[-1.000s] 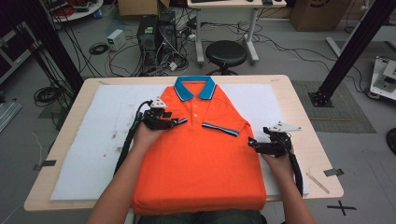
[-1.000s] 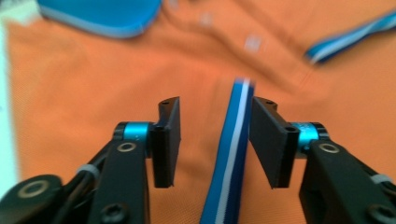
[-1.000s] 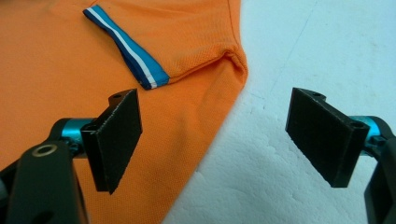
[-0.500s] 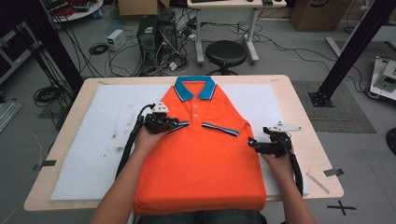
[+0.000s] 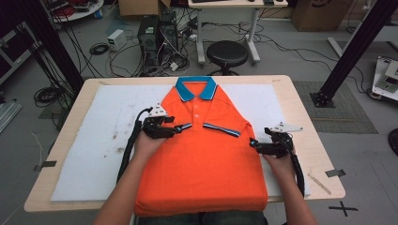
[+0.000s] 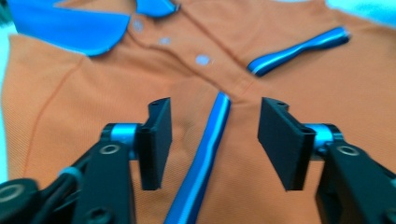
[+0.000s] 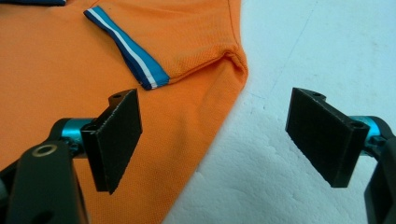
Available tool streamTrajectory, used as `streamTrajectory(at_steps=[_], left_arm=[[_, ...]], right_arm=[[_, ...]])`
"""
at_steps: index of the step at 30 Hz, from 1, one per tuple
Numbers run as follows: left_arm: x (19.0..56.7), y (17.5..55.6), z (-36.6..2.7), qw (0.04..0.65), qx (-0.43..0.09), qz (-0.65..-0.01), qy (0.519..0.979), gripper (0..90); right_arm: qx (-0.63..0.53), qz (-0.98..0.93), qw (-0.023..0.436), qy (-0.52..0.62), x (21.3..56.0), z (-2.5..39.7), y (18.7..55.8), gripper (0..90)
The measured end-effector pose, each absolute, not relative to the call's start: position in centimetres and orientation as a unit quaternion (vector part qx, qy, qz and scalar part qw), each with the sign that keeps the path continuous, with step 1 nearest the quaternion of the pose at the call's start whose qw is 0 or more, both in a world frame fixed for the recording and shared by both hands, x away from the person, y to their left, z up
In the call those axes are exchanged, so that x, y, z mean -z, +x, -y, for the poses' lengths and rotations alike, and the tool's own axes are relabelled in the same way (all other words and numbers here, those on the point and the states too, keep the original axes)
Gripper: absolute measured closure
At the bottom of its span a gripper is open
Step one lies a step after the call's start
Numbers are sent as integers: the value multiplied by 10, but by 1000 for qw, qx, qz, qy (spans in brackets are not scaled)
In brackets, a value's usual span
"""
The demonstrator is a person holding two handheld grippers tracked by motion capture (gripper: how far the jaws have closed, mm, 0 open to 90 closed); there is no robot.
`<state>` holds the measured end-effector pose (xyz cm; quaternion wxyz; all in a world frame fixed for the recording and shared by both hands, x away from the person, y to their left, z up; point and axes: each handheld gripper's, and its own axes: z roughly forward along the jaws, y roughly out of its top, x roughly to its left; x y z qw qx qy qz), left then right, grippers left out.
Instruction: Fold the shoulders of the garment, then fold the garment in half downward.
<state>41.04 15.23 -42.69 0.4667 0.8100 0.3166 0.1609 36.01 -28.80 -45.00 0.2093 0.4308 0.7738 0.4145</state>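
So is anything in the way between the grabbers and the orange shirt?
No, nothing visible. The left gripper is open right over the orange shirt, astride its striped sleeve cuff. The right gripper is open over the shirt's edge on the white mat.

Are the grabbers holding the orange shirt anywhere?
No, nothing is held. The left gripper is open over the shirt's striped sleeve cuff. The right gripper is open at the shirt's side edge.

Bare white mat (image 5: 94, 140) left, shirt (image 5: 206, 159) mid-table, seemingly nothing upright
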Motion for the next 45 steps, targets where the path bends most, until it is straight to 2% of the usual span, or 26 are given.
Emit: streamTrajectory(at_steps=[5, 13, 25, 37, 45], left_arm=[[420, 397, -158, 469, -168, -312, 809, 306], [421, 374, -193, 495, -188, -319, 786, 224], [414, 381, -216, 513, -194, -331, 768, 188], [423, 384, -217, 501, -180, -346, 773, 188], [420, 392, -213, 494, -194, -347, 773, 188]], right_arm=[[-413, -773, 209, 434, 450, 288, 361, 188], [-415, -766, 214, 443, 449, 289, 360, 188], [-448, -751, 222, 431, 441, 294, 355, 187], [-455, -748, 230, 425, 439, 292, 353, 187], [-456, -746, 244, 420, 440, 291, 356, 188]])
